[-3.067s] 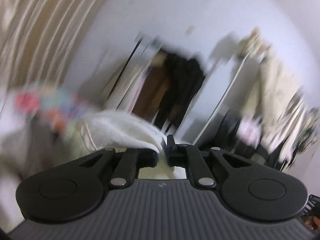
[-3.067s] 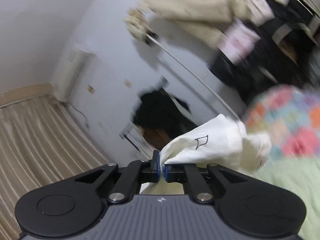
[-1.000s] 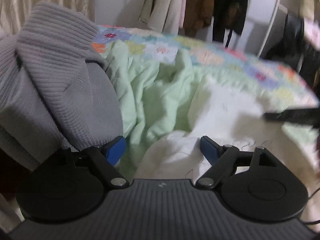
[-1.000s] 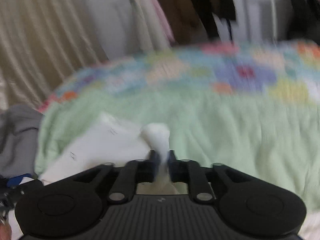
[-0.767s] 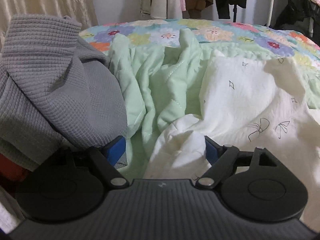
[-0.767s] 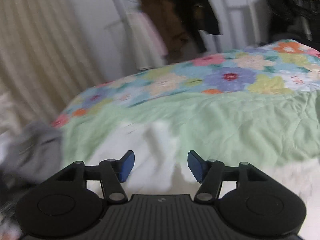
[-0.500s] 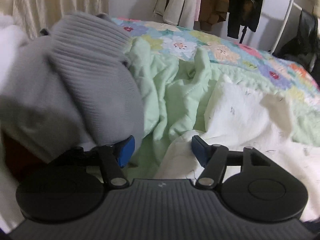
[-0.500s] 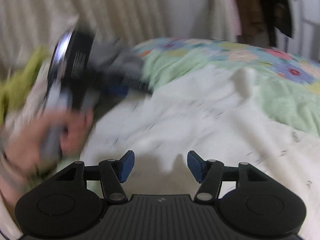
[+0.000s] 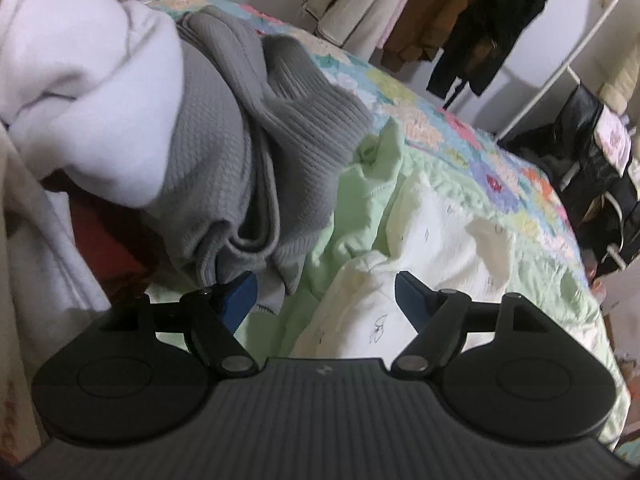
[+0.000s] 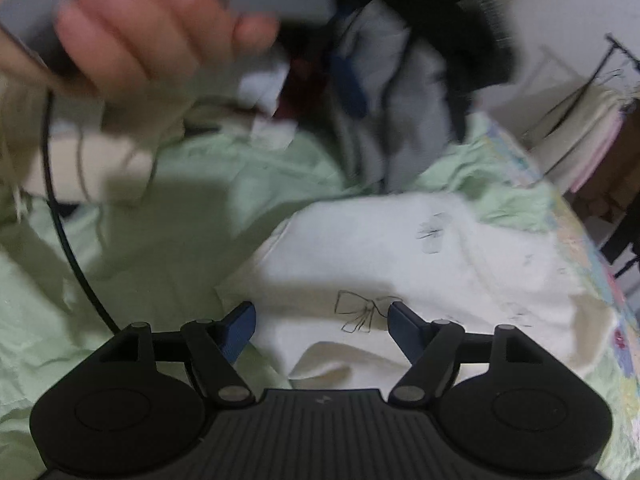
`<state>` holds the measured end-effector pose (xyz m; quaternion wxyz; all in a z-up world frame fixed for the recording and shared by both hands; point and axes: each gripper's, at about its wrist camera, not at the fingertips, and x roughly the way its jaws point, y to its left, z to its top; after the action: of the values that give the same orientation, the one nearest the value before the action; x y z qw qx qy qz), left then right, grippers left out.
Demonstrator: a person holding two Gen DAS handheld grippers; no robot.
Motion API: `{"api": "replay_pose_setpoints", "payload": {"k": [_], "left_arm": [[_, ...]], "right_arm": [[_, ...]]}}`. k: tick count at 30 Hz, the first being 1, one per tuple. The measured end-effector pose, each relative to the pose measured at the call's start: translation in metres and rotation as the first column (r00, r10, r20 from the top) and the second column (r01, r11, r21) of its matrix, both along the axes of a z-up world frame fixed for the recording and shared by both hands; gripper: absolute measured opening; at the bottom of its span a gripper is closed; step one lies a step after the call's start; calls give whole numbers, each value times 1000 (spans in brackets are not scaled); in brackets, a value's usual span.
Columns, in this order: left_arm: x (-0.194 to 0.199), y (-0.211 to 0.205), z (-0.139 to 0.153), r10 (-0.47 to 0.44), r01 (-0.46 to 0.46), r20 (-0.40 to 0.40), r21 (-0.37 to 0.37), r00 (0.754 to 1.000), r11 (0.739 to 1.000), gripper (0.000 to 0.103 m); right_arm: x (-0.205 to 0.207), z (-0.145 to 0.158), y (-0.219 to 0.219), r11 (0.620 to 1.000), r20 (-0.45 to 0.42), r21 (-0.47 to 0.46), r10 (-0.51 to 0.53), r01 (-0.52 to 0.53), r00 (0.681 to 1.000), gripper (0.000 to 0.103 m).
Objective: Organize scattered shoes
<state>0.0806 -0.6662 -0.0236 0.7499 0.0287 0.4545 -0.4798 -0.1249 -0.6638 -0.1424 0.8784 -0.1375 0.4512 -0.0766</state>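
No shoe shows in either view. A white garment with bow prints (image 9: 436,240) lies crumpled on a pale green quilt (image 9: 360,200). My left gripper (image 9: 325,294) hovers over the edge of the garment and quilt, its jaws opening and holding nothing. Its left fingertip (image 9: 240,296) sits just under a grey knit sweater (image 9: 240,152). My right gripper (image 10: 322,322) hangs above the same white garment (image 10: 400,248), jaws wide but closing. The cloth lies below them and the pads do not press it.
A white fleece garment (image 9: 88,80) and dark red cloth (image 9: 108,236) are piled left of the sweater. A floral bedspread (image 9: 440,132) covers the bed beyond. A clothes rack (image 9: 480,12) stands behind. In the right wrist view a blurred hand (image 10: 140,32) holds the other gripper, cable (image 10: 68,240) trailing.
My right gripper let go of the white garment, opened and swung left across the bed toward the other hand. The left gripper slid left and rolled; the grey sweater and white fleece now fill its left side.
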Motion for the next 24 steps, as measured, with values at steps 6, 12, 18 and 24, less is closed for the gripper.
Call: {"api": "replay_pose_setpoints", "payload": {"k": [6,12,18,24], "left_arm": [[3,7,-2,-1,0,-52,-34,999,999,84],[1,-4,-17,-83,80,-172,-29,982,996,89],[-8,-25,-43,-135,148,-304,19,943,989,89],[-13,-28,-65,-108,83,-416,-79,903,993,58]], "right_arm": [[-30,27,-85,801,195,540,-418,259,887,1],[-84,25,-154,543,221,798,-667,260,712,2],[-84,24,-156,552,241,790,-678,266,694,2],[-93,37,-143,611,255,754,-609,240,751,2]]}}
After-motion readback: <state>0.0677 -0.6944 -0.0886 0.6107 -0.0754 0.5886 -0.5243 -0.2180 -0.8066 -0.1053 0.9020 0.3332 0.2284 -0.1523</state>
